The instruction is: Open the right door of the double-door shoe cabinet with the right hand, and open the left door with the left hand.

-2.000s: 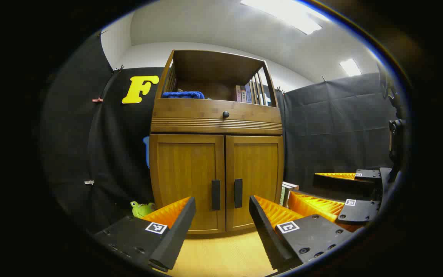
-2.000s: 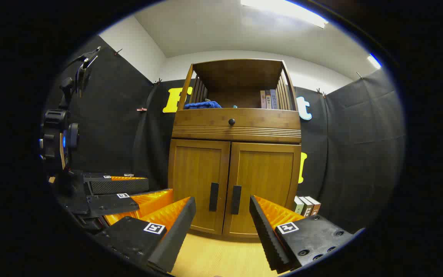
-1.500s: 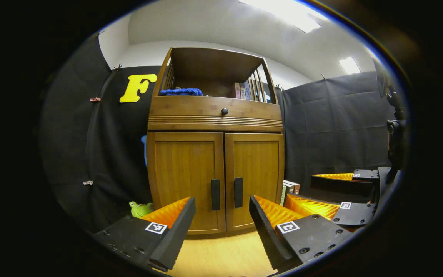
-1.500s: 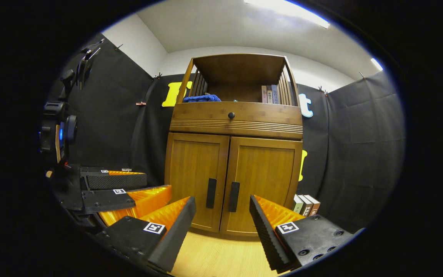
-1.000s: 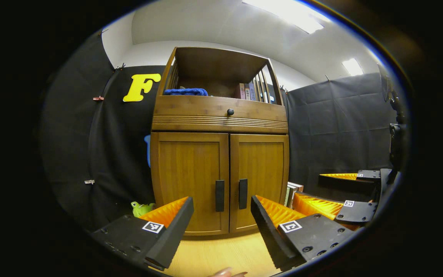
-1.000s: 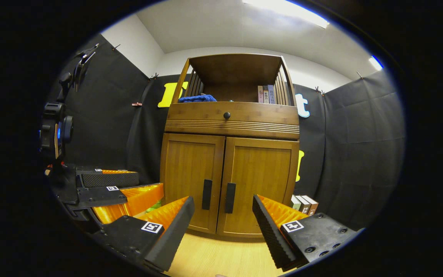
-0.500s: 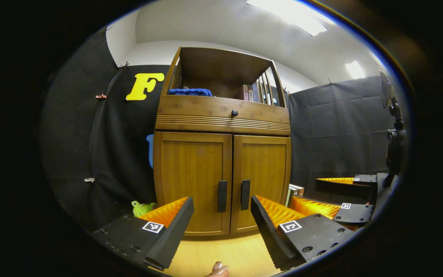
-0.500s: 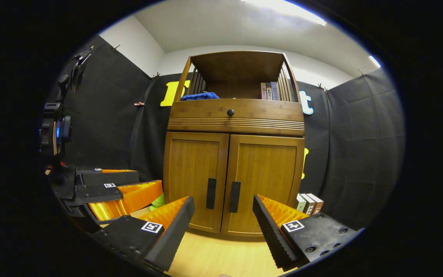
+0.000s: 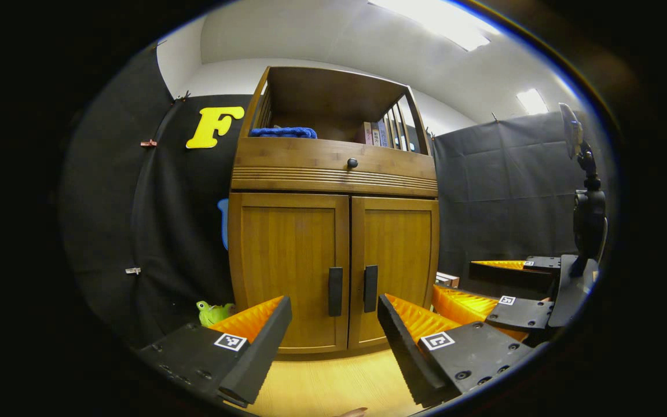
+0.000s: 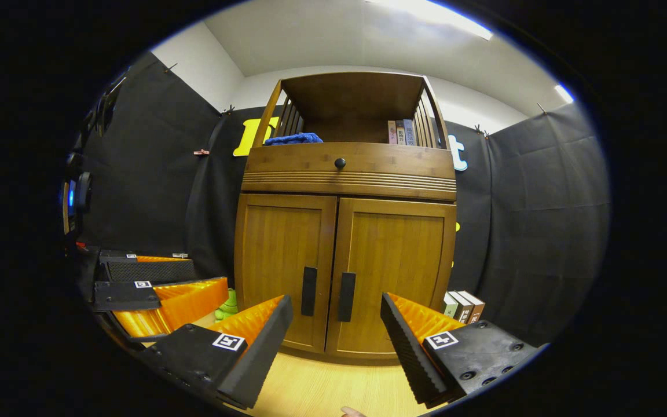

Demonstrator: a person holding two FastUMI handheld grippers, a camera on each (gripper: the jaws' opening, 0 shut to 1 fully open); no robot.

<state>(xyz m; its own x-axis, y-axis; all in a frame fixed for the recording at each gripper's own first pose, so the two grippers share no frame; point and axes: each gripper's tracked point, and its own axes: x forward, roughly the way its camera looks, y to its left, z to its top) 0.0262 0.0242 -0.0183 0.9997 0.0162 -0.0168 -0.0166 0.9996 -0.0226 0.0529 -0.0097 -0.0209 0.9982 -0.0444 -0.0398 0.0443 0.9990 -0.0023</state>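
Both grippers nearer shoe cabinet (image 10: pixel 345 231), doors shut, shelf holding books (image 10: pixel 400 132)

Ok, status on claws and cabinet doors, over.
Left claw open, right claw open, both short of the cabinet. Left door and right door shut, handles untouched. Nothing between claws and handles.

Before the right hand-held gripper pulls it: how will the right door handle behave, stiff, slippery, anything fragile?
The right door handle looks like a rigid dark upright bar, so it probably won't flex. Its face looks smooth, so the fingers may slip unless they close squarely. The right door is a solid wooden panel, now shut, likely to swing on side hinges rather than tip; the right hand-held gripper is open and short of it.
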